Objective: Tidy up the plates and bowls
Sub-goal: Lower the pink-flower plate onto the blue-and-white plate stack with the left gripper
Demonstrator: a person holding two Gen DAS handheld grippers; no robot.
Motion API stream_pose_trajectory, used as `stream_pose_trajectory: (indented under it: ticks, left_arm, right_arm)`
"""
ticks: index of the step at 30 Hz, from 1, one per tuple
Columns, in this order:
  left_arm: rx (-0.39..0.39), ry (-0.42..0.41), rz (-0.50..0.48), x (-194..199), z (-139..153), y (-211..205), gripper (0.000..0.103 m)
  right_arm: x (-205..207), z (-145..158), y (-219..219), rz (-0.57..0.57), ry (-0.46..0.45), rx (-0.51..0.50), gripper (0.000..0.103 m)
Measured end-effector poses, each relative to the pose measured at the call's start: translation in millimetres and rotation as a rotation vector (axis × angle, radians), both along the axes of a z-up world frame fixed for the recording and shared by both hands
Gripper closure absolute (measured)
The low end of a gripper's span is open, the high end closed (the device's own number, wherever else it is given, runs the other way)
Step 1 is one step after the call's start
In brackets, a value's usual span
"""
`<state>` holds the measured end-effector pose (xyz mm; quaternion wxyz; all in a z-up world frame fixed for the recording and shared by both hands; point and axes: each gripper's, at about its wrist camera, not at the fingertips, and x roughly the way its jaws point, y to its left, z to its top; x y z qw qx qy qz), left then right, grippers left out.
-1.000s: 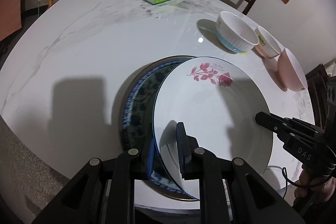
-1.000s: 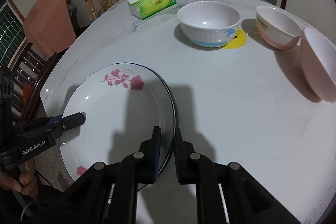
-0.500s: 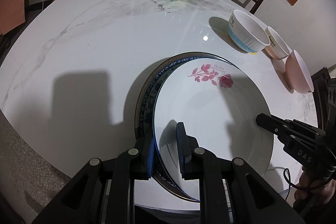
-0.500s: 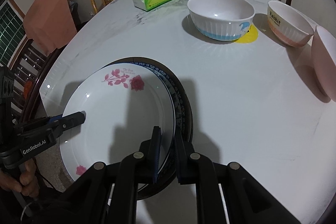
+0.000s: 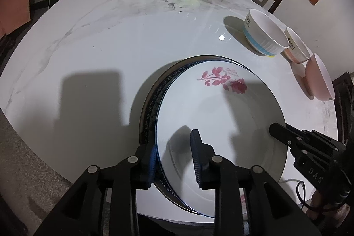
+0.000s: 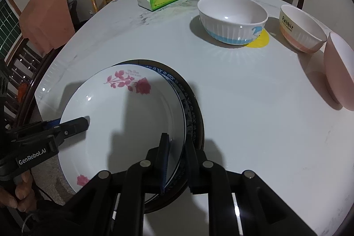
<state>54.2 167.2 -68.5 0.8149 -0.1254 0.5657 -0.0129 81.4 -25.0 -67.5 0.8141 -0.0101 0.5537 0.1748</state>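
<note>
Opening wide, the left gripper (image 5: 174, 154) let go of the rose plate (image 5: 219, 129), now stacked on the blue plate (image 5: 152, 103), while the right gripper (image 6: 177, 160) at 3 o'clock still pinches both rims.

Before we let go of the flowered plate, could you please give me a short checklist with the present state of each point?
1. Left hand-held gripper straddles flowered plate rim: ok.
2. Right hand-held gripper straddles opposite rim: ok.
3. Plate over the blue patterned plate: ok, slightly off-centre.
4. Plate fully seated: cannot tell.
5. Three bowls stand apart from the plates: ok.
</note>
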Motion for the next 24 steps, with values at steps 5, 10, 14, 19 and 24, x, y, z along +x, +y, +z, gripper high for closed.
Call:
stream_pose_trajectory:
  ticks: [5,10,14,19,24]
  left_arm:
    - [0.008,0.003,0.008,2,0,-1,0.079]
    - [0.036,0.002,0.019,3,1,-3,0.076]
    - [0.051,-0.002,0.017,3,2,-4,0.075]
    - [0.079,-0.006,0.008,3,2,-8,0.073]
    - [0.109,-0.011,0.001,2,2,-11,0.073]
  right_arm:
    - [0,0,3,-0.003,-0.002,-0.02,0.087]
    - [0,0,6,0.003,-0.007,-0.04,0.086]
    - [0,0,9,0.009,-0.012,-0.047,0.082]
    - [-2,2,11,0.019,-0.031,-0.063,0.078]
    - [-3,3,11,0.021,-0.032,-0.056,0.075]
